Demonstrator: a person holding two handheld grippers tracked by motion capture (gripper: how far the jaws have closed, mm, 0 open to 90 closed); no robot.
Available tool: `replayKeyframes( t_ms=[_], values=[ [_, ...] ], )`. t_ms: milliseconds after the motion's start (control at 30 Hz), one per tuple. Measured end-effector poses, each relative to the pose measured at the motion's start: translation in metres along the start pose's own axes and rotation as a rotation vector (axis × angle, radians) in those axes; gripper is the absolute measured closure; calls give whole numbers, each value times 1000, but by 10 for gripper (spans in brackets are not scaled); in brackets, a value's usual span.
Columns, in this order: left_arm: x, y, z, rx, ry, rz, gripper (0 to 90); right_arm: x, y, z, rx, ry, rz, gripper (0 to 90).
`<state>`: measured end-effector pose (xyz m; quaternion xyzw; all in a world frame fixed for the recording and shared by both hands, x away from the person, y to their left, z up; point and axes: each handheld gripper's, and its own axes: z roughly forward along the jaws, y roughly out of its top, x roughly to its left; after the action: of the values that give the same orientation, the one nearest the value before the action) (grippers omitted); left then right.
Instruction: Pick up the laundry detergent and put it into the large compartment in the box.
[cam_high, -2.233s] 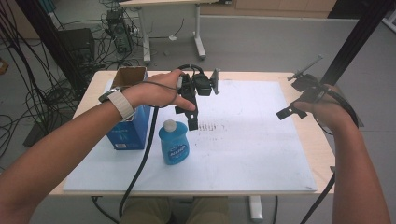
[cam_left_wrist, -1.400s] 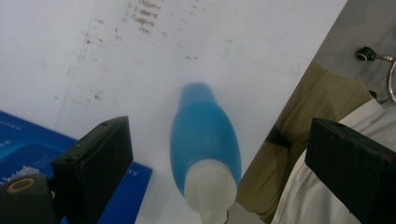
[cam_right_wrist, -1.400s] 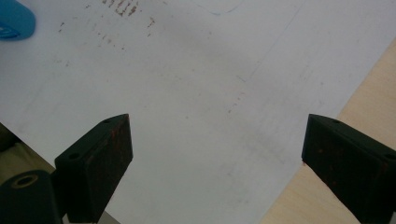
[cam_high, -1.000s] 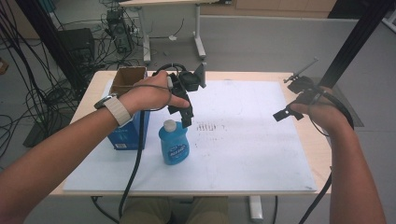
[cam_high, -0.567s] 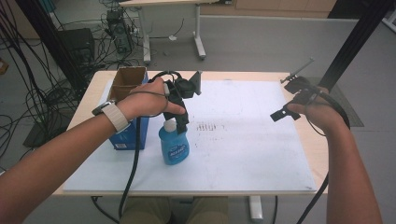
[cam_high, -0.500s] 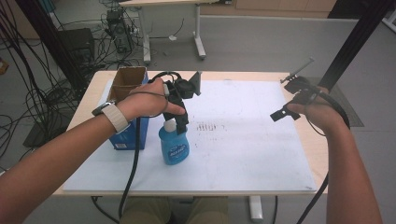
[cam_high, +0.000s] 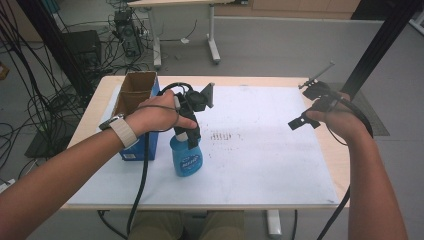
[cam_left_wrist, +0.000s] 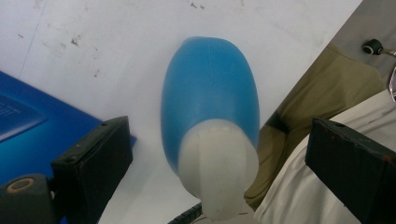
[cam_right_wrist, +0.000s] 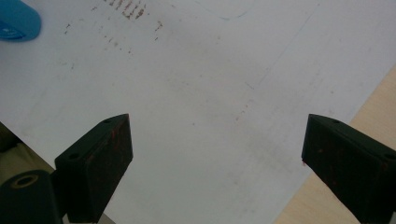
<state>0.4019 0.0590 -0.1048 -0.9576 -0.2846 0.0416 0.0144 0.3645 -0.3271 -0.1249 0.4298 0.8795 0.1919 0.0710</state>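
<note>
High view: scuffed white sheet (cam_high: 260, 160) on table (cam_high: 335, 150)

A lab or workshop: bundles of black cables (cam_high: 30, 90) trail over the grey floor (cam_high: 280, 45) at nine o'clock, electronic gear (cam_high: 125, 22) sits at eleven, and a white-covered desk (cam_high: 260, 165) stands beside a black frame post (cam_high: 385, 40) at two.

High cam overhead; gripper cams close, downward
</note>
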Motion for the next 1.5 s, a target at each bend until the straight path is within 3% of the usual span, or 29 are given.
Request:
replayKeyframes(
  t_ms=[500,1500],
  values=[
    [-1,0,4,-2,12,18,84,0,1,0,4,4,-1,86],
    [4,-2,5,-7,-7,7,90,1,4,-1,9,3,-3,86]
  ],
)
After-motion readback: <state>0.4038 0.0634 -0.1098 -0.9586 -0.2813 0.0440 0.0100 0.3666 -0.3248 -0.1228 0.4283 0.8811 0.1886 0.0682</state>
